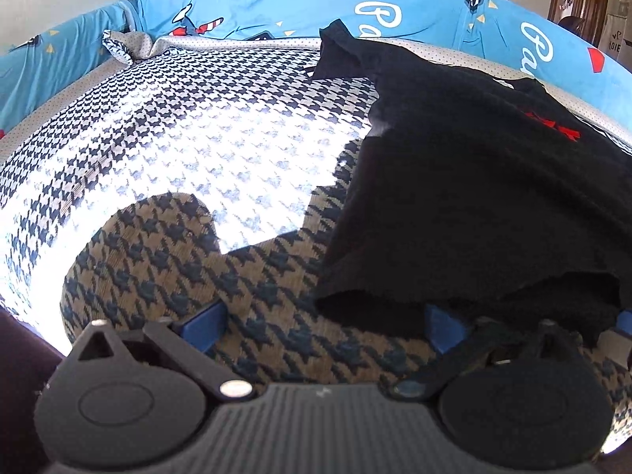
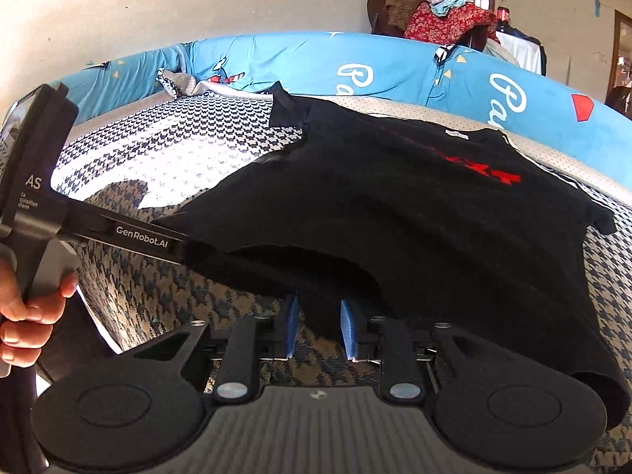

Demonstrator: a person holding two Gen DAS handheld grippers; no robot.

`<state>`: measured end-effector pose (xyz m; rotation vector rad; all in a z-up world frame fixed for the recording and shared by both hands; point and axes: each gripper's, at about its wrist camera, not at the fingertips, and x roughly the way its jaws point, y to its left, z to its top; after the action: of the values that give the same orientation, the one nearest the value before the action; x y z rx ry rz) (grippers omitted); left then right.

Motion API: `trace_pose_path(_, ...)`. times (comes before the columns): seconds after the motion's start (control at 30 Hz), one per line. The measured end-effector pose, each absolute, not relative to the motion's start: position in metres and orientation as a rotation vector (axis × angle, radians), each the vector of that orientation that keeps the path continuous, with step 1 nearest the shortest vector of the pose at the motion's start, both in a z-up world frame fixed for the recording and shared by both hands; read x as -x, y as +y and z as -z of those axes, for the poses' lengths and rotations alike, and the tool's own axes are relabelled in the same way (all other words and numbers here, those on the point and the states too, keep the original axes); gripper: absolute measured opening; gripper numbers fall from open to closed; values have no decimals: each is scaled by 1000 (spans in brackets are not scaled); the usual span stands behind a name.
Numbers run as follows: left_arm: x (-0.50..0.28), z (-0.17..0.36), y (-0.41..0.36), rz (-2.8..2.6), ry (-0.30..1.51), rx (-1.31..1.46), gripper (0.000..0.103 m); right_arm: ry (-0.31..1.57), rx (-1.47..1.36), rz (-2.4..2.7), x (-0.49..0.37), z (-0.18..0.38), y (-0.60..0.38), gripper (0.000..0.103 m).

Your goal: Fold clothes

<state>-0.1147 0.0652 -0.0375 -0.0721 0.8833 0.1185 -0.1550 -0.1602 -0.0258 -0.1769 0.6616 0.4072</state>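
Lying limp on bed (image 2: 166,296), black shirt (image 2: 395,217) drapes ahead of right gripper (image 2: 318,328), fingers narrowed on hem. Left gripper (image 1: 320,324) wide apart, fabric over one finger. Soft, light; pinch hem corners.

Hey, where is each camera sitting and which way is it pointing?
Left wrist: on the left gripper, looking down across the houndstooth cover to the black shirt; own fingers show.
Right wrist: on the right gripper, facing the black shirt; the left gripper and a hand show.
Shared: black shirt, houndstooth cover, blue bedding.
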Motion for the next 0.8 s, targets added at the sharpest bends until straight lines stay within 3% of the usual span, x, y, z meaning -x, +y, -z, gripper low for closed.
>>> trace_pose_path(0.43, 115, 35, 81, -272, 851, 84, 103, 719, 114, -521, 153, 36, -156, 28)
trace_pose_path(0.6, 116, 34, 80, -272, 844, 66, 103, 574, 243, -411, 157, 25, -150, 28)
trace_pose_path(0.8, 116, 33, 84, -297, 836, 85, 103, 590, 364, -333, 139, 32, -144, 29)
